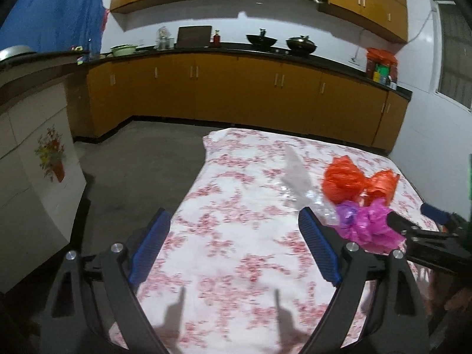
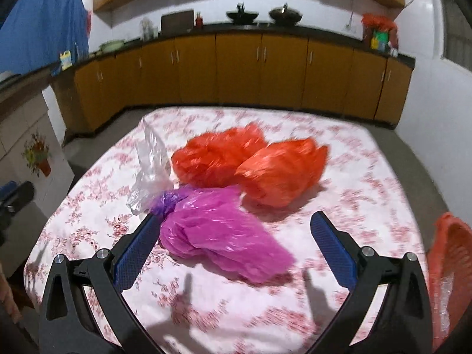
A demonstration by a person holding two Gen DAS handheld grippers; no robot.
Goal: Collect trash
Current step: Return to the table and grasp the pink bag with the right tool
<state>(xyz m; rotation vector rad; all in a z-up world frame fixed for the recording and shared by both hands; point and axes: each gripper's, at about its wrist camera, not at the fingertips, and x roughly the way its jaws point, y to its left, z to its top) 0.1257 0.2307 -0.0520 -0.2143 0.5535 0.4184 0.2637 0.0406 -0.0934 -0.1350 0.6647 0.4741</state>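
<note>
With both tools spread wide and empty, my right tool (image 2: 236, 247) lines up on the magenta plastic bag (image 2: 224, 236) mid-worktop (image 2: 368, 183), beside two orange bags (image 2: 250, 162); next, close on it.

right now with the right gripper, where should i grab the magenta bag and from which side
Probably the bunched purple neck of the magenta bag, at its far-left end beside the clear plastic. It looks like the narrowest, firmest part; the puffy body is wider and would likely slip. Come from the near side with the open right gripper, shifted left so its jaws straddle the neck crosswise.
</note>
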